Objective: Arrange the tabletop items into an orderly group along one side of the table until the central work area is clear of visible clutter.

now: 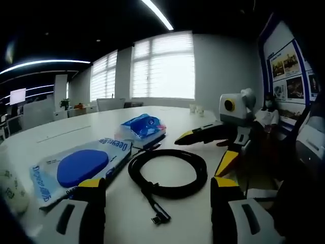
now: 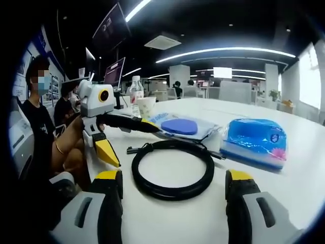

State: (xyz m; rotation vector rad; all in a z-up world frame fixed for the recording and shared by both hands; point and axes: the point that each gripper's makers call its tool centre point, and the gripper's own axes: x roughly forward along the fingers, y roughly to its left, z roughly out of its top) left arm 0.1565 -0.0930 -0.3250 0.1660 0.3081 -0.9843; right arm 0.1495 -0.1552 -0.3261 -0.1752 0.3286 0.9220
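Note:
A coiled black cable [image 1: 167, 173] [image 2: 172, 170] lies on the white table [image 1: 117, 208], between both grippers. Left of it in the left gripper view rests a clear packet holding a blue disc [image 1: 76, 168] [image 2: 180, 126]. Farther back sits a blue wipes pack [image 1: 143, 127] [image 2: 254, 140]. My left gripper [image 1: 157, 198] [image 2: 136, 145] is open just short of the coil, its jaws empty. My right gripper [image 2: 172, 195] [image 1: 200, 155] is also open and empty, facing the coil from the other side.
A clear bottle [image 2: 134, 91] and a white cup [image 2: 146, 105] stand at the table's far side in the right gripper view. A person [image 2: 35, 117] sits beside the table edge. A pale rounded object [image 1: 10, 190] lies at the left.

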